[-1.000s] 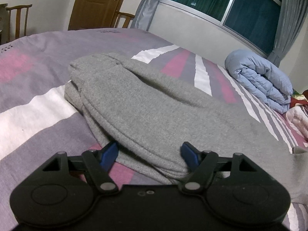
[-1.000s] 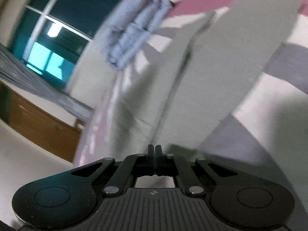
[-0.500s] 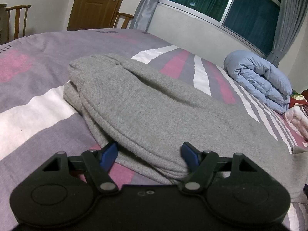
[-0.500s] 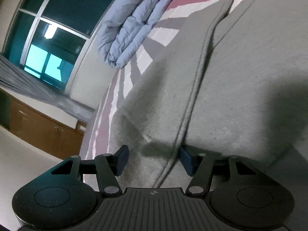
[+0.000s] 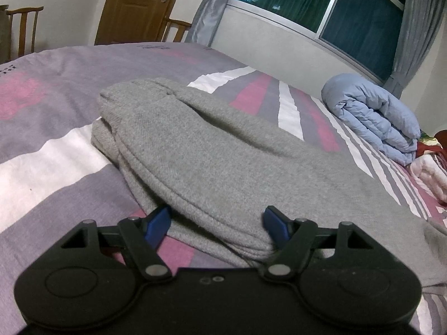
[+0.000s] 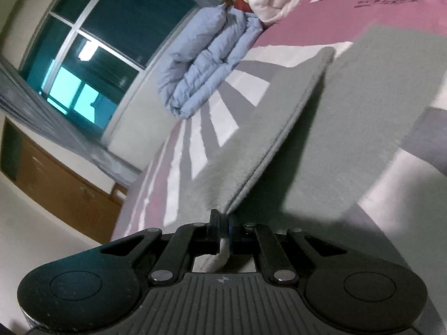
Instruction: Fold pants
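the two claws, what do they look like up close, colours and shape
Both are matte black plastic. The left claw has a smooth body with two round discs, angled link arms on silver pivot pins, triangular cut-outs, and blue pads on its fingers. The right claw matches, but its body is ribbed with a small crosshair mark.

The pants (image 5: pixel 212 164) lie on the bed (image 5: pixel 56 150), a rolled quilt (image 5: pixel 371 117) behind them.

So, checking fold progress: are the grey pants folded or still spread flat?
Partly folded: in the left wrist view the grey pants lie doubled, stacked edges showing, and the right gripper is shut on one lifted edge.
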Tool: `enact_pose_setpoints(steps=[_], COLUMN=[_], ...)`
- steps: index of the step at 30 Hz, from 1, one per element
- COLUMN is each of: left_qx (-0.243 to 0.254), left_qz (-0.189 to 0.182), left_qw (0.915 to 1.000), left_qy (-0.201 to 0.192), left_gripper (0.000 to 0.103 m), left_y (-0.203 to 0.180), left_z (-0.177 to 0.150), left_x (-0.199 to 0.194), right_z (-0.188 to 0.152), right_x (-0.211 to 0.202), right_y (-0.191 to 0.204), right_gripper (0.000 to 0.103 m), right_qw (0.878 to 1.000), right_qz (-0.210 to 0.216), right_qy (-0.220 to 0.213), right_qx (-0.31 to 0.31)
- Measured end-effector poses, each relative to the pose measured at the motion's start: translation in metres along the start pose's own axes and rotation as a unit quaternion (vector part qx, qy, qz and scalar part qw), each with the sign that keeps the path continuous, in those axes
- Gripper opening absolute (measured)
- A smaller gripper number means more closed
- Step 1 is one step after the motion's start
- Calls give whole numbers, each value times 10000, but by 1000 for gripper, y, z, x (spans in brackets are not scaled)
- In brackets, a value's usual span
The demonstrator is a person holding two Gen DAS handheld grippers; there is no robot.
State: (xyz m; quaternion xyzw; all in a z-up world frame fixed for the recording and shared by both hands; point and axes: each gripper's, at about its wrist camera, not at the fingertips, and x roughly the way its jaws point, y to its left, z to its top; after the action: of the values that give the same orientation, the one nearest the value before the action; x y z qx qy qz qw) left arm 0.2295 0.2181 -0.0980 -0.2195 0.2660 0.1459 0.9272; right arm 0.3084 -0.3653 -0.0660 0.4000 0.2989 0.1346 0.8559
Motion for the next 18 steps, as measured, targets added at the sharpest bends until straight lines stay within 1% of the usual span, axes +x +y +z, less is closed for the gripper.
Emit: enact_pose_setpoints(steps=[1,2,3,5,6,8,10,11,13,16,18], left_qx=[6,8,8,9,9,-2,-1,-2,-2,5,23], left_qz=[-2,-6,-9,-21,-29,-47,-49,-52,-53,-41,-14], left_qw=[10000,10000,10000,10000,10000,10000,10000,10000,10000,10000,10000], left_qy=[-3,-5,-7,-7,-8,-19,-30,-32,-33,-30,-29], left_gripper=[66,66,66,66,66,66,66,67,67,67,67], left_y=[0,0,0,0,0,1,0,0,0,-1,-3], left_z=[0,0,-1,-1,-1,-1,-2,-2,-2,-2,-2], left_x=[0,0,0,-1,-1,-1,-1,-1,0,1,1], right_z=[-4,-7,-8,-4,-2,4,17,24,38,55,64], right_x=[6,17,26,24,19,6,0,1,5,20,28], right_y=[-3,-10,-18,-24,-21,-18,-26,-30,-38,-48,-54], right_gripper=[5,5,5,5,7,11,11,11,11,11,11], right_qw=[9997,9988,9978,9970,9977,9991,9980,9971,9960,9945,9942], right_qz=[-202,-343,-361,-219,-207,-158,-137,-165,-285,-329,-341], right_qy=[121,316,469,447,380,-11,-272,-336,-410,-303,-313], right_qx=[2,135,308,584,522,396,561,656,737,946,973])
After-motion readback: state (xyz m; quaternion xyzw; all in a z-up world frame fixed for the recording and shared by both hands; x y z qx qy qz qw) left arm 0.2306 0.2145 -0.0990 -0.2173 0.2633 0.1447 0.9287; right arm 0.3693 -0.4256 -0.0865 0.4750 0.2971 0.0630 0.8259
